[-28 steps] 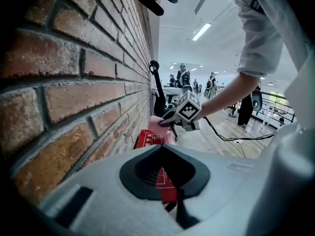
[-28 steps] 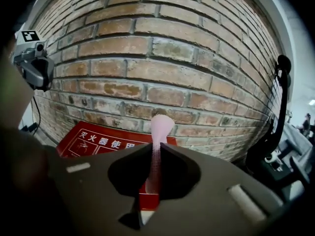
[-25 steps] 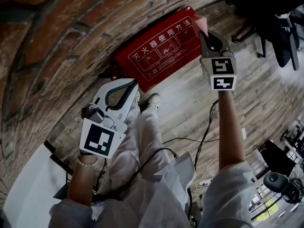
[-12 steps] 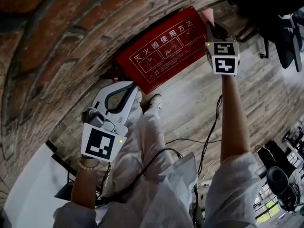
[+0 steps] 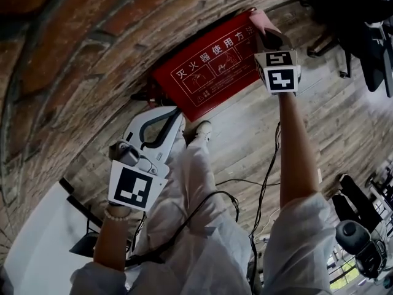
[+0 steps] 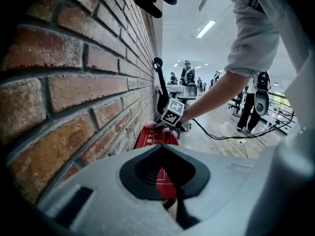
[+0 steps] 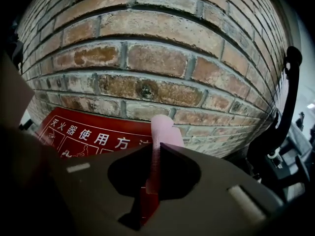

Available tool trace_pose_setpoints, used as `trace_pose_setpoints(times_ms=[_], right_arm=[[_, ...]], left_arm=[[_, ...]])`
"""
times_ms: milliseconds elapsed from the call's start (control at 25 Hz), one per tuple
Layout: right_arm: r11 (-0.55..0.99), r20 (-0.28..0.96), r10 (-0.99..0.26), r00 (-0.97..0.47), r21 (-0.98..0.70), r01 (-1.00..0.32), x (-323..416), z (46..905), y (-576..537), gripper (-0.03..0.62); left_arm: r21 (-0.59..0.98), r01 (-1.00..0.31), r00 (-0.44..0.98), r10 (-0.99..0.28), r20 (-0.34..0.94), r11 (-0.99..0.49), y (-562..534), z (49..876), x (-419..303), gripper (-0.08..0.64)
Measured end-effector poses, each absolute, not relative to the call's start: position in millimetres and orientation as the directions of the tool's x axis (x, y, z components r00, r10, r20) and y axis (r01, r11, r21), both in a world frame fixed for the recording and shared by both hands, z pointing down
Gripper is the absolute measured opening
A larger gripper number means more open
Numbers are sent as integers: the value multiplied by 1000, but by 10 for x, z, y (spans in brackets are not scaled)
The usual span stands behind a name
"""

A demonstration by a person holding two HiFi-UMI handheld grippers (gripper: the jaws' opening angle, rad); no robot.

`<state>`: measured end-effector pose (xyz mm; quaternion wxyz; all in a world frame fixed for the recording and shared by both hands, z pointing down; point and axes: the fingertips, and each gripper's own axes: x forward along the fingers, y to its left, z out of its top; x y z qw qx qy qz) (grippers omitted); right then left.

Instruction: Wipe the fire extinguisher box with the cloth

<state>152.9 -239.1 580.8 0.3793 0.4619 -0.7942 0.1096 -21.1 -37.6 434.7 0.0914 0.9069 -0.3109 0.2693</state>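
Observation:
A red fire extinguisher box (image 5: 209,63) with white printed characters stands on the floor against the brick wall. My right gripper (image 5: 268,37) is shut on a pink cloth (image 5: 261,19) and holds it on the box's right end. In the right gripper view the cloth (image 7: 165,131) sticks up between the jaws of the right gripper (image 7: 157,150), with the box's lid (image 7: 88,136) to the left. My left gripper (image 5: 174,113) hangs near the box's lower left corner, shut and holding nothing. From the left gripper (image 6: 161,147) I see the box (image 6: 157,137) ahead.
The brick wall (image 5: 73,48) runs behind the box. A wooden floor (image 5: 239,134) carries black cables (image 5: 264,177). Office chairs (image 5: 362,35) stand at the right. A white tabletop (image 5: 37,244) sits at lower left. The person's legs and shoe (image 5: 198,129) are below the box.
My right gripper has carried the pink cloth up the box's right end toward the wall. The left gripper has stayed nearly where it was.

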Motion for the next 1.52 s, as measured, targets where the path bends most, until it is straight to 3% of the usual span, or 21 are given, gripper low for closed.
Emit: trace_pose_setpoints(times_ms=[400, 1520], right_arm=[[510, 695, -647, -314, 88, -856, 1451, 5896, -2359, 28], [648, 664, -580, -473, 24, -762, 672, 5833, -1929, 28]], left_arm=[[-3, -613, 663, -517, 542, -790, -384, 4357, -197, -2], [3, -610, 670, -514, 535, -793, -379, 4351, -208, -2]])
